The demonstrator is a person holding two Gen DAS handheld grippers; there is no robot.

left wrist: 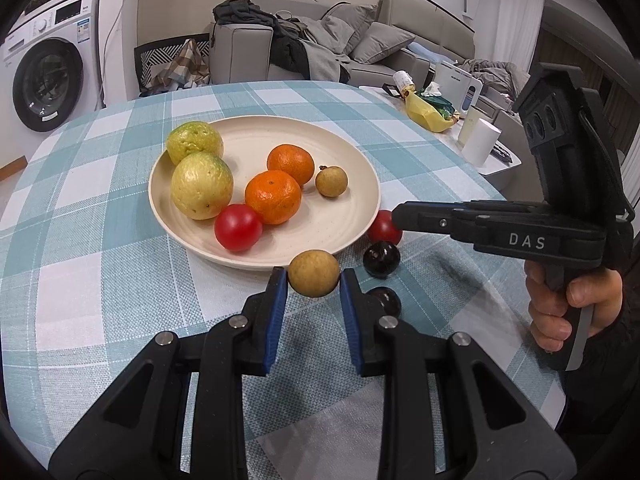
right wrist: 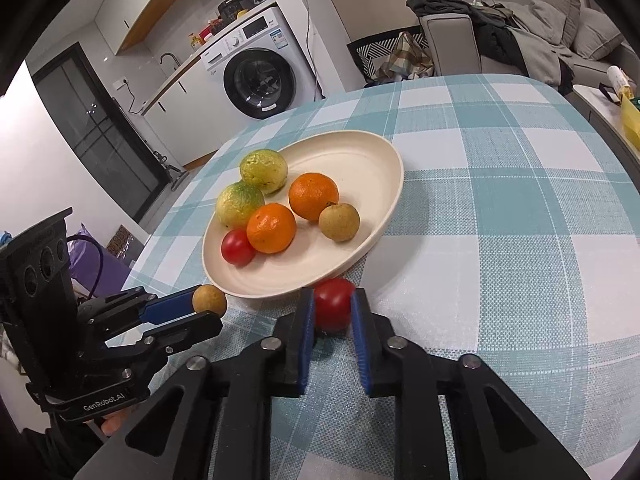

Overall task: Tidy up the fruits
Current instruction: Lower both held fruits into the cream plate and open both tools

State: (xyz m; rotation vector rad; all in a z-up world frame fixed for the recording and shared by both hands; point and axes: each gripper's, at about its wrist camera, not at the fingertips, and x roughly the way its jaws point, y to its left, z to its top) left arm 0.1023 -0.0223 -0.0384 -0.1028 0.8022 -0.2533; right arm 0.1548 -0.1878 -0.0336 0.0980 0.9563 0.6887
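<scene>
My left gripper point(left wrist: 314, 278) is shut on a brown longan point(left wrist: 314, 270), held just in front of the cream plate point(left wrist: 336, 220). The plate holds two green-yellow guavas point(left wrist: 202, 185), two oranges point(left wrist: 273, 197), a red tomato point(left wrist: 238, 227) and another longan point(left wrist: 331, 181). My right gripper point(right wrist: 332, 310) is shut on a second red tomato point(right wrist: 334, 304) beside the plate's point(right wrist: 360, 160) near rim. In the left wrist view the right gripper point(left wrist: 398, 218) reaches in from the right to that tomato point(left wrist: 382, 230). Two dark round fruits point(left wrist: 381, 259) lie on the cloth by it.
The round table has a teal checked cloth point(left wrist: 100, 220). A low side table point(left wrist: 492, 160) at the right carries a white cup and a yellow bag. A grey sofa point(left wrist: 380, 44) stands behind, a washing machine point(left wrist: 48, 80) to the left. A hand point(left wrist: 568, 312) grips the right tool.
</scene>
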